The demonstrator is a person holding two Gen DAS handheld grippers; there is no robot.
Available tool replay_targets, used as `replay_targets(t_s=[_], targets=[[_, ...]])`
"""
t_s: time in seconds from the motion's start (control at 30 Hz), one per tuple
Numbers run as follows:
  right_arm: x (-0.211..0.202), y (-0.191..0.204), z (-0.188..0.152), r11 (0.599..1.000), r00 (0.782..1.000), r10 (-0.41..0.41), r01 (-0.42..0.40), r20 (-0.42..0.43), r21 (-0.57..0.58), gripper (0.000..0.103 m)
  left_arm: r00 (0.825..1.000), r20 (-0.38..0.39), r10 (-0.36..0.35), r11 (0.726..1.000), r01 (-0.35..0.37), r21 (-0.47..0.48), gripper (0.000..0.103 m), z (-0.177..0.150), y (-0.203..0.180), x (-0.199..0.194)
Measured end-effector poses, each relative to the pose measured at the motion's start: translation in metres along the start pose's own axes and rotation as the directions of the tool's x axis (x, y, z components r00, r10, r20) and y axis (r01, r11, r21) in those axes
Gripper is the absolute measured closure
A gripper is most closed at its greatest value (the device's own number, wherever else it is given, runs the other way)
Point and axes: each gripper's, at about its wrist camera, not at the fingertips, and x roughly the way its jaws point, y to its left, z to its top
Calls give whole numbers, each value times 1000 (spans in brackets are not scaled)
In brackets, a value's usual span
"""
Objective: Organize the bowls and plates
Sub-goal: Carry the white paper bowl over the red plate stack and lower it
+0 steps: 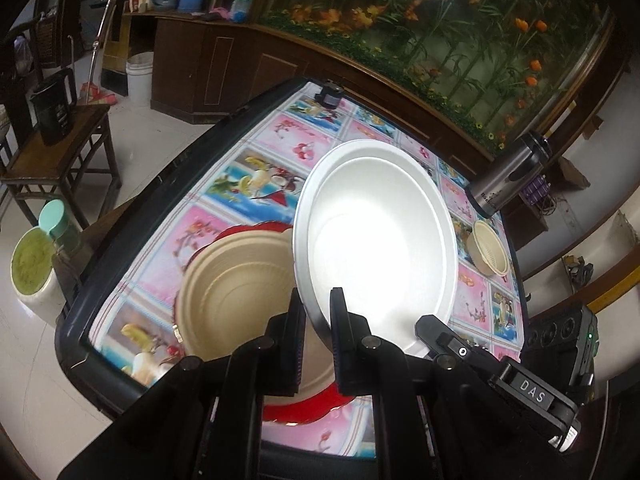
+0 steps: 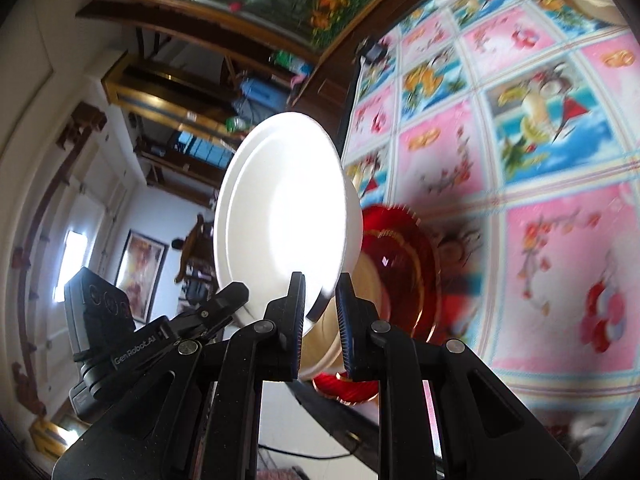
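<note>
- The white bowl (image 1: 376,240) hangs tilted in the air above the table (image 1: 256,168), over a tan plate (image 1: 236,292) resting on a red plate (image 1: 312,408).
- The left gripper (image 1: 316,320) is clenched on the bowl's near rim.
- The right gripper (image 2: 320,300) also pinches that bowl's rim.
- A small tan basket (image 1: 490,250) sits well apart near the table's far edge.

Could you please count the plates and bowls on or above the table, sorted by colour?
White: 1, the white plate held at its rim by both grippers
Tan: 2, the big tan plate and the small tan bowl
Red: 1, the red plate under the big tan plate
Total: 4
</note>
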Motion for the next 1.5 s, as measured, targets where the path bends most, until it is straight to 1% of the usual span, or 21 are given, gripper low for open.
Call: replay_targets(t_s=[0.1,0.2,0.43,0.57,0.83,0.97,1.2,1.33,1.4,1.43,1.5], targets=[[11,4,-10,1000,1000,-3,3,-29,-11,86,1000,0,8,1000,-8,-9,93,-6,11,-5],[22,6,-17,1000,998,-12,11,-59,-15,86,1000,-16,10,1000,-11,-23,93,-12,20,-7],[34,4,-21,1000,995,-20,19,-95,-15,86,998,-63,-2,998,-2,-70,92,-20,35,1],[39,3,-21,1000,994,-18,17,-110,-11,86,997,-76,-3,997,-3,-80,91,-21,40,1],[49,4,-19,999,991,-27,25,-131,-20,86,997,-80,12,996,-19,-90,90,-22,46,0],[53,2,-19,999,989,-36,34,-143,-12,86,994,-108,10,992,-23,-121,89,-23,56,5],[54,-2,-16,1000,988,-25,27,-151,12,86,990,-141,15,991,-33,-130,89,-24,62,9],[53,-7,-14,999,987,-15,21,-162,32,86,986,-164,-6,989,-19,-149,88,-25,67,10],[51,-10,-11,999,987,-2,11,-162,51,82,985,-170,-13,989,-13,-150,88,-25,68,9],[49,-10,-11,998,987,0,9,-159,56,81,986,-168,-12,988,-13,-151,88,-25,69,7],[45,-11,-9,998,989,2,7,-148,57,81,987,-163,-11,989,-14,-148,84,-24,70,5]])
